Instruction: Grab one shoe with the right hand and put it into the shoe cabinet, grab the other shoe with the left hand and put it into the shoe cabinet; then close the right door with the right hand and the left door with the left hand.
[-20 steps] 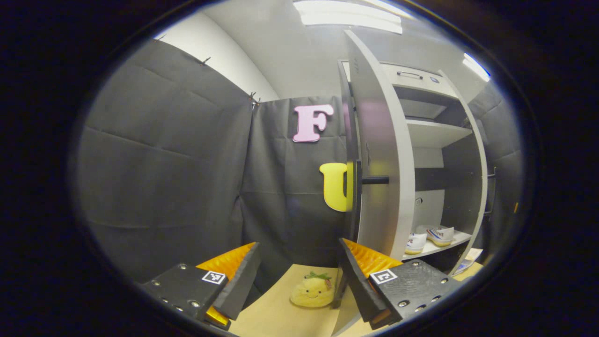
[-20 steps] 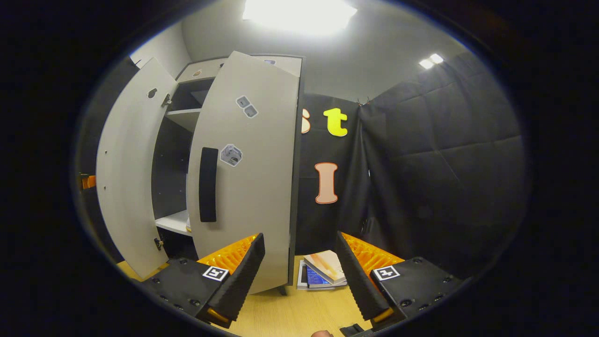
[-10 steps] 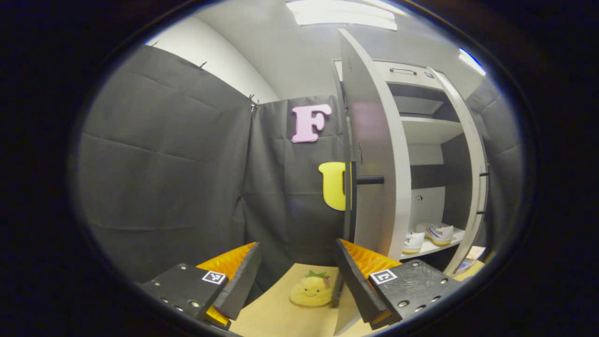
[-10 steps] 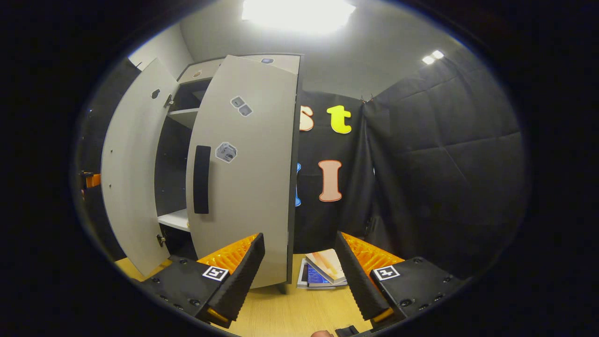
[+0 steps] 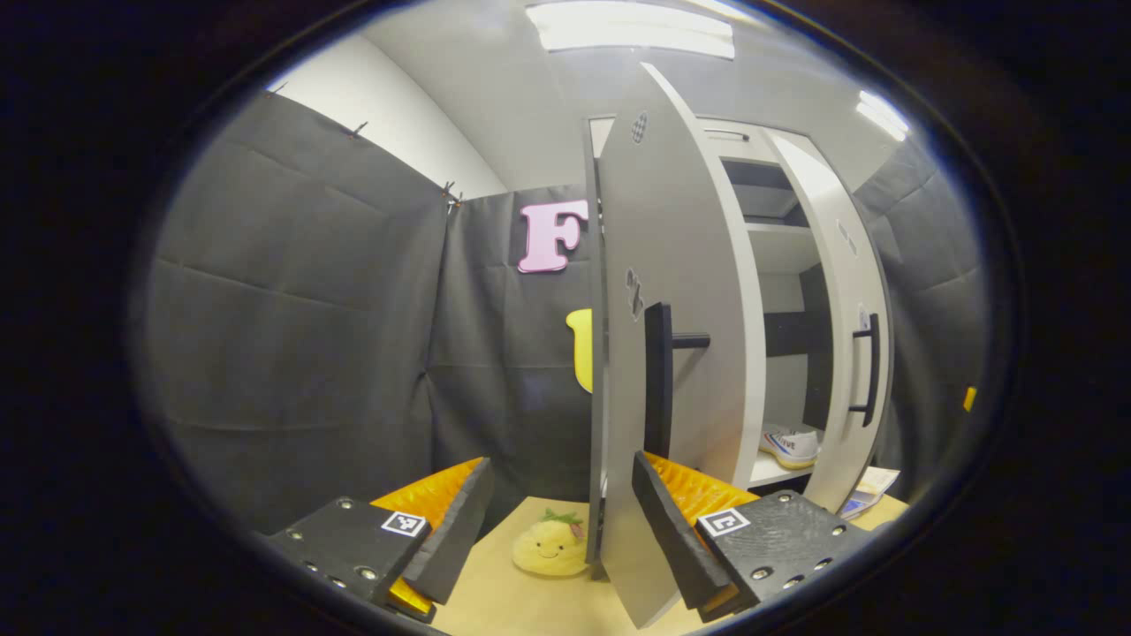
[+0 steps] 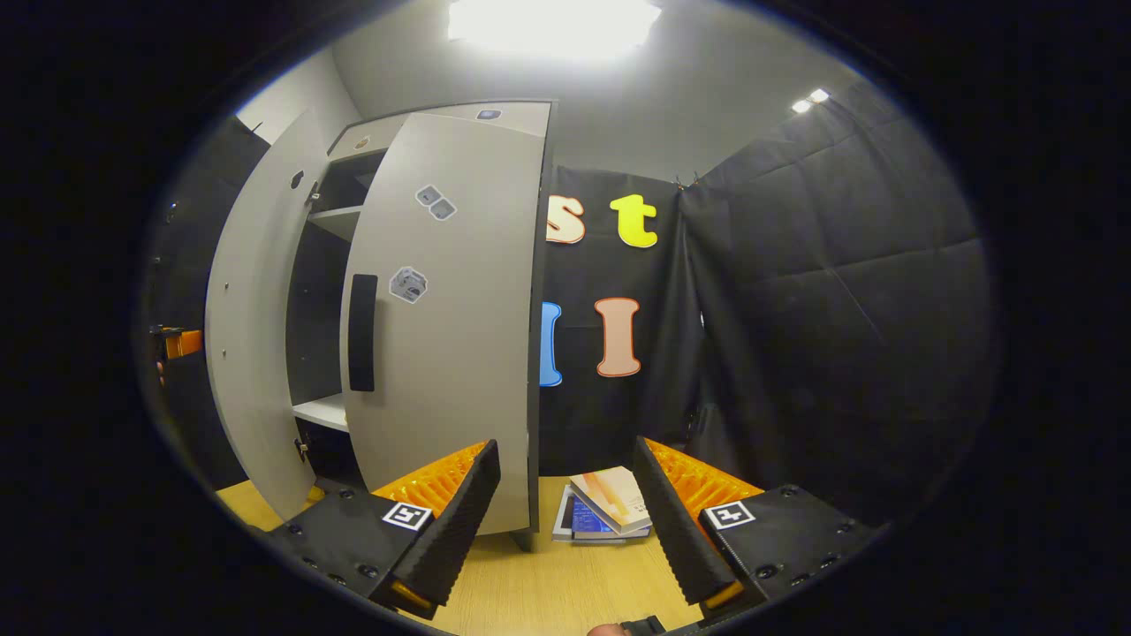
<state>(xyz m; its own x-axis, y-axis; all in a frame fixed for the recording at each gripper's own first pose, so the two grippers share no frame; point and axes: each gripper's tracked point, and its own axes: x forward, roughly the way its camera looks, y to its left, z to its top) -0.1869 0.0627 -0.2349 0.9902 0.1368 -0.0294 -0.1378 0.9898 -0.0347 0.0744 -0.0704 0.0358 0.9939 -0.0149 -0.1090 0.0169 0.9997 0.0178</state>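
In the left gripper view the grey shoe cabinet's left door (image 5: 680,265) stands half closed, its outer face and black handle (image 5: 657,380) towards me. My left gripper (image 5: 561,495) is open, its right finger low against that door's face. Through the gap a white shoe (image 5: 793,447) rests on the bottom shelf (image 5: 767,474). The right door (image 5: 844,336) is also partly closed. In the right gripper view the right door (image 6: 459,353) with its black handle (image 6: 361,332) is just ahead of my open right gripper (image 6: 565,468), whose left finger overlaps the door's lower edge. The left door (image 6: 256,336) lies beyond.
A yellow plush toy (image 5: 548,548) lies on the wooden floor beside the left door. A stack of books (image 6: 605,511) lies on the floor to the right of the cabinet. Black cloth walls close in on both sides. The left gripper (image 6: 181,343) peeks past the left door.
Both doors have swung further towards shut. The left door's outer face now shows in the left gripper view, and it hides one of the two shoes. Both grippers stay open.
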